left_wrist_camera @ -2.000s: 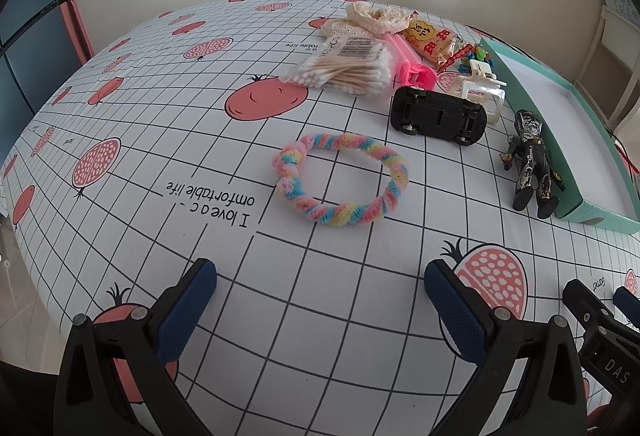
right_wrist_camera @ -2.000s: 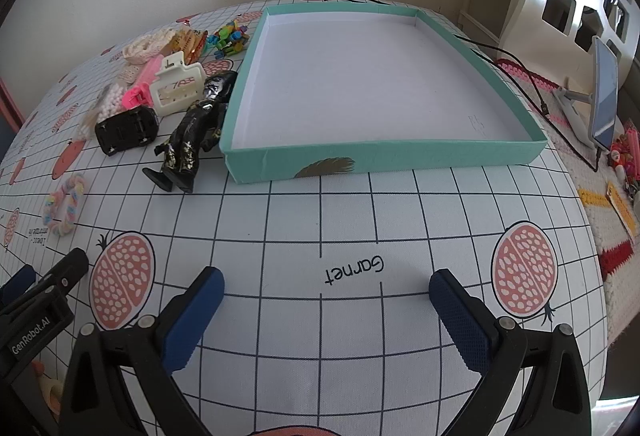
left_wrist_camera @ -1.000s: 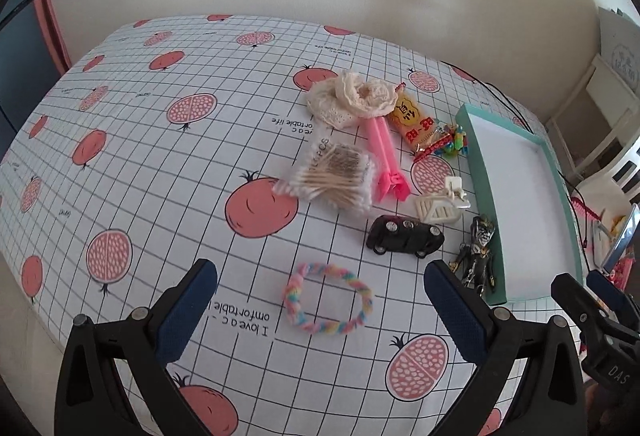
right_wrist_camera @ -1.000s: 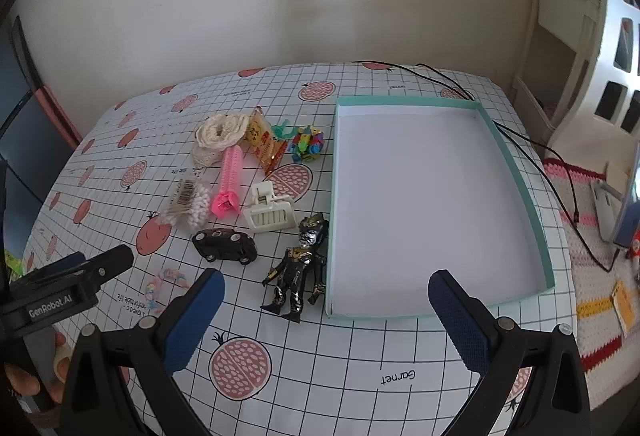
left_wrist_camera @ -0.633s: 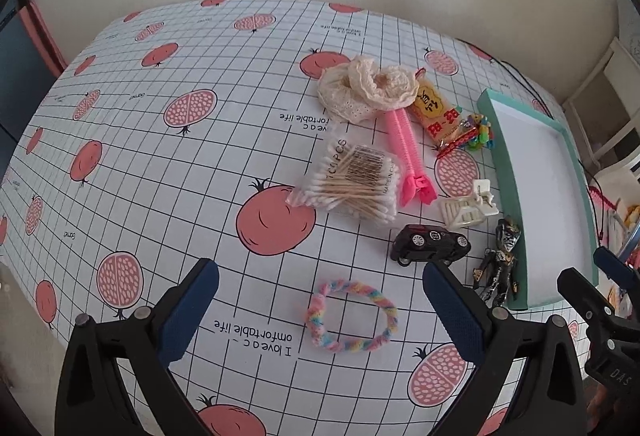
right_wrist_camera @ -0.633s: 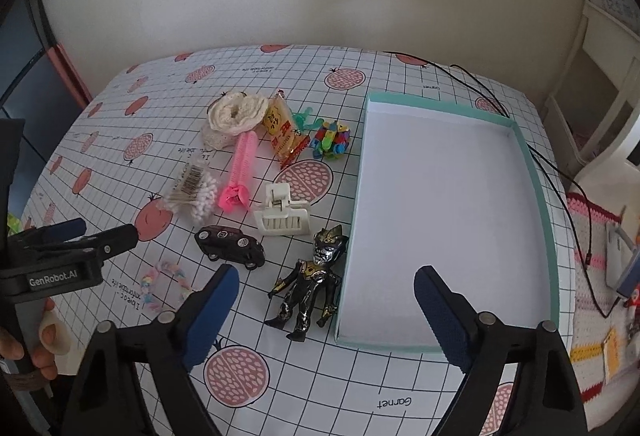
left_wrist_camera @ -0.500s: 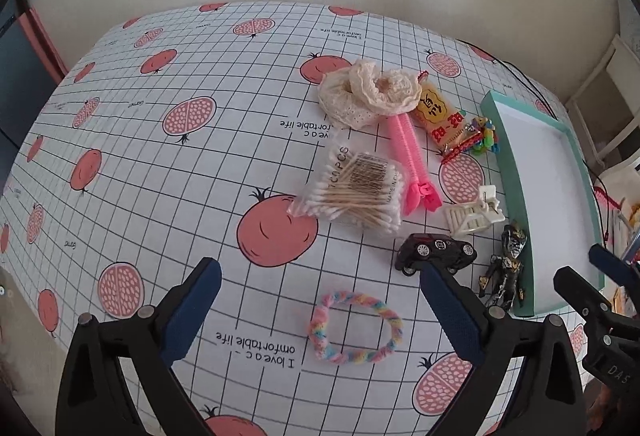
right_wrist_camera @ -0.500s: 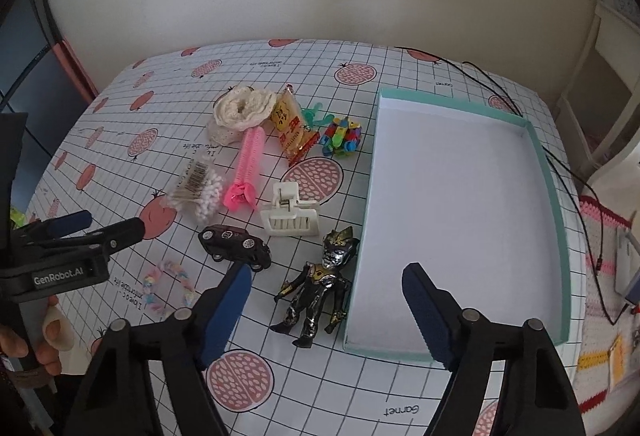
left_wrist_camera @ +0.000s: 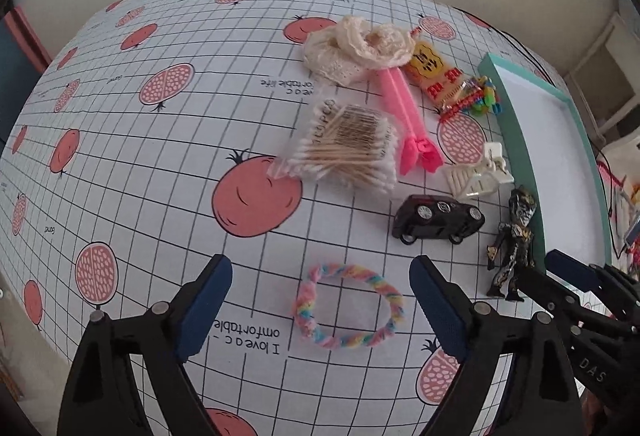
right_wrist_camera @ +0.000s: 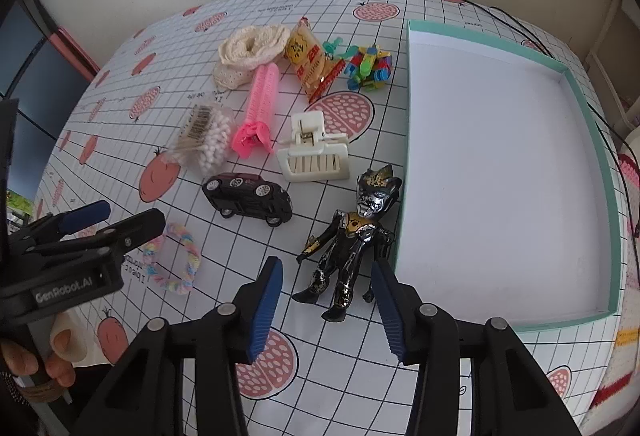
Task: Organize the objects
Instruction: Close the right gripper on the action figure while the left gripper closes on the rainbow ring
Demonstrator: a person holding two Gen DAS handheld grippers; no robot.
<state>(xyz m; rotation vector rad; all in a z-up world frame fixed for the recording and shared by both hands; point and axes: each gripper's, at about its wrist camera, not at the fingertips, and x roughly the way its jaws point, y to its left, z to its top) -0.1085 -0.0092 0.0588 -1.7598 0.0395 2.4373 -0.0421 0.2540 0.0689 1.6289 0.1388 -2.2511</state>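
Both grippers have dropped closer to the table since a second ago. Right gripper (right_wrist_camera: 326, 300): jaws narrowed since half a second back yet still apart, empty, now framing the legs of the action figure (right_wrist_camera: 348, 240); judged as lining up a first pick. Left gripper (left_wrist_camera: 320, 300): jaws wide apart, empty, hovering over the pastel twisted ring (left_wrist_camera: 349, 306), not touching it. Action figure: black with silver and gold, lying face up on the pomegranate tablecloth (left_wrist_camera: 160, 164) just beside the near-left wall of the teal tray (right_wrist_camera: 402, 140); long axis runs roughly along that wall, head pointing away from the gripper, feet toward it, so the jaws would close across the legs. Teal tray: nothing in it; no item sorted yet. Unmoved stock: black toy car (right_wrist_camera: 248, 198), white hair claw (right_wrist_camera: 314, 156), cotton swab pack (left_wrist_camera: 348, 148), pink clip (left_wrist_camera: 408, 124), snack packet (right_wrist_camera: 310, 64), cream lace scrunchie (right_wrist_camera: 250, 50).
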